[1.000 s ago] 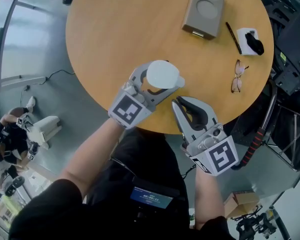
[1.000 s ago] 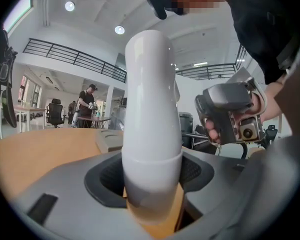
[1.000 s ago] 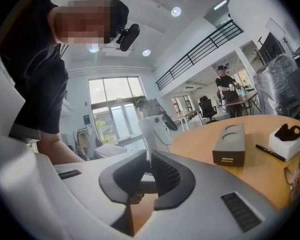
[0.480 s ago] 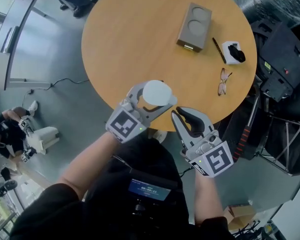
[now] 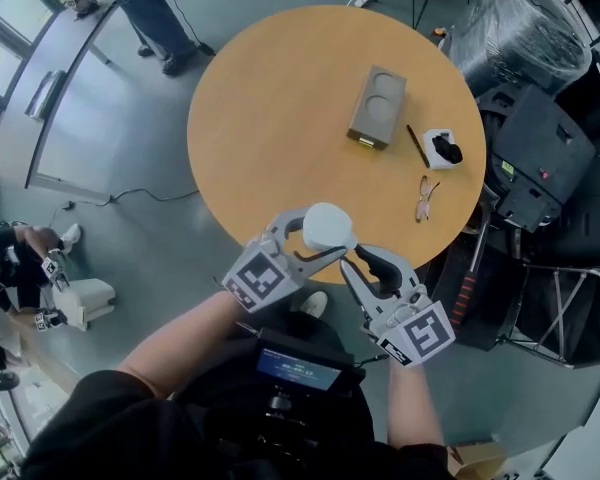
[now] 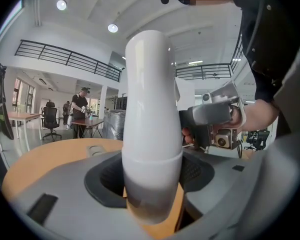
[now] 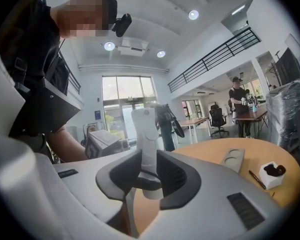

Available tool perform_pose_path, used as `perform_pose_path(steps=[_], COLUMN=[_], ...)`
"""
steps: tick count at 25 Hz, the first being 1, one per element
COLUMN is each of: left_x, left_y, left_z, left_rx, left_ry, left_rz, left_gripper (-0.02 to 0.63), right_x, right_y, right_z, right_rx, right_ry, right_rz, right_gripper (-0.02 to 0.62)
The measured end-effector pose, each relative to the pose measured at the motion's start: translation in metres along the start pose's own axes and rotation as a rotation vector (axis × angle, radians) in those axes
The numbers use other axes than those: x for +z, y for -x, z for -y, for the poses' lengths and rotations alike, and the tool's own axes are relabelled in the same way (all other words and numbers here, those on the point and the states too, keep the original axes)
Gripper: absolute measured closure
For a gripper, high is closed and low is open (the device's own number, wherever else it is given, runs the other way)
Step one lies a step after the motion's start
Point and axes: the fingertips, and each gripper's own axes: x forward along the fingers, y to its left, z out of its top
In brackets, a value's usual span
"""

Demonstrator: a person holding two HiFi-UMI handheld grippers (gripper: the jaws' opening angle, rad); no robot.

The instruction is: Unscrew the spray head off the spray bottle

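**Above the near edge of the bench: bottle gripped, head on**

Over the near rim of the round wooden bench (image 5: 280, 98), the left hand-held gripper (image 5: 310, 240) stands wide, clamped round the upright white spray bottle (image 5: 328, 226). The spray head (image 7: 145, 119) sits on top, its nozzle turned toward the right hand-held gripper (image 5: 354, 259). That one's jaws have just been opening and stand partly apart, gripping nothing, their tips just beside the bottle. Farther across the bench lie a grey box (image 5: 377, 106), a pen (image 5: 417, 146) and glasses (image 5: 423, 199).
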Motion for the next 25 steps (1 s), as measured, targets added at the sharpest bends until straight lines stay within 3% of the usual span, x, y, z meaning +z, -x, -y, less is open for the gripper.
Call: perform_pose_path(steps=[13,16,25], left_x=[0.055,0.062,0.08], left_y=[0.023,0.024,0.021], left_z=[0.012,0.016,0.011], left_rx=[-0.088,-0.115,-0.144], left_ry=[0.005,-0.006,-0.005], left_rz=[-0.051,-0.053,-0.031], left_gripper=[0.302,0.302,0.302], right_x=[0.08,0.092,0.091], right_y=[0.002,-0.002,-0.027], right_z=[-0.022,-0.023,-0.026], right_rx=[-0.025,-0.038,-0.017], right_ry=[-0.014,-0.016,-0.014], right_rz=[-0.005,0.002,-0.031], right_gripper=[0.356,0.285,0.285])
